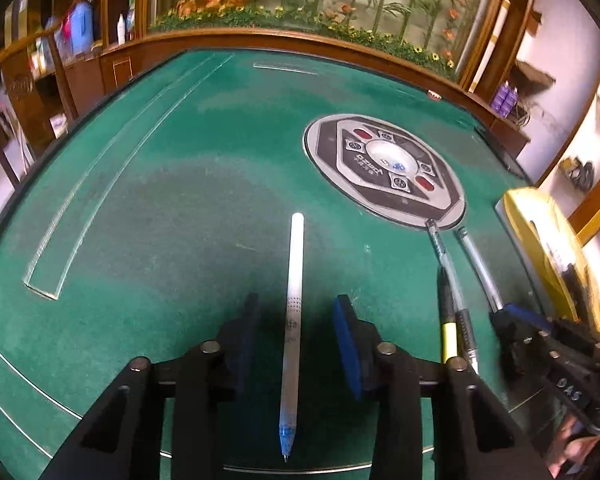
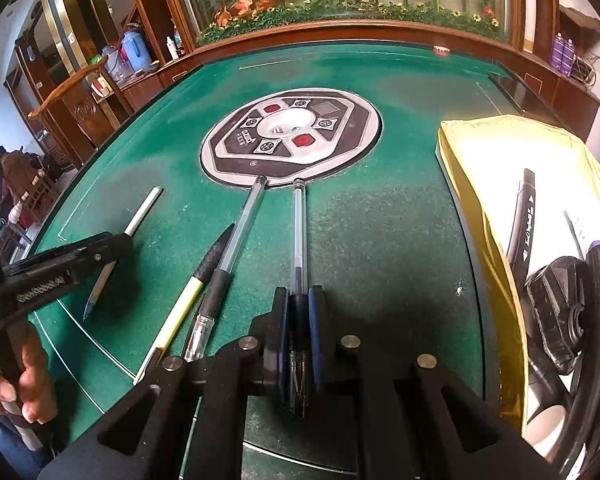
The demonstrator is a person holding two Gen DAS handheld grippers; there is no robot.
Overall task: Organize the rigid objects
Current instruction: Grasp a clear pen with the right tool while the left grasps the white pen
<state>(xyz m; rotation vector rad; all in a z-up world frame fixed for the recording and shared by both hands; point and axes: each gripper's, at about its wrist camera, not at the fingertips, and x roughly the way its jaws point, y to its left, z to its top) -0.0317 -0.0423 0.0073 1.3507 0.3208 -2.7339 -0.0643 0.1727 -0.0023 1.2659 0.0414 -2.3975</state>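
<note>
While the right claw [image 2: 299, 320] pinches its blue pads onto the dark grip of a clear pen [image 2: 299, 236], the left claw [image 1: 296, 320] hangs spread wide, a white pen [image 1: 293, 312] lying loose between its fingers — pads apart from it on both sides.

Step in hand, by my reading: right side has its pen and is about to lift; left side is lined up to take its own. Next move for the left calls for closing squarely on the barrel near the dotted grip; the right needs a clean lift and a carry toward the yellow pouch [image 2: 480, 184] at the table's right edge, where a black marker [image 2: 525, 216] already lies.

Two more wait just left of the held one: a clear pen with black grip [image 2: 236, 240] and a yellow-and-black pen [image 2: 188, 296], touching side by side.

Slim, hard, smooth plastic barrels — liable to roll. Green felt table [image 2: 380, 248], worn and dusty; a glossy round control panel [image 2: 290, 136] sits at its centre.
</note>
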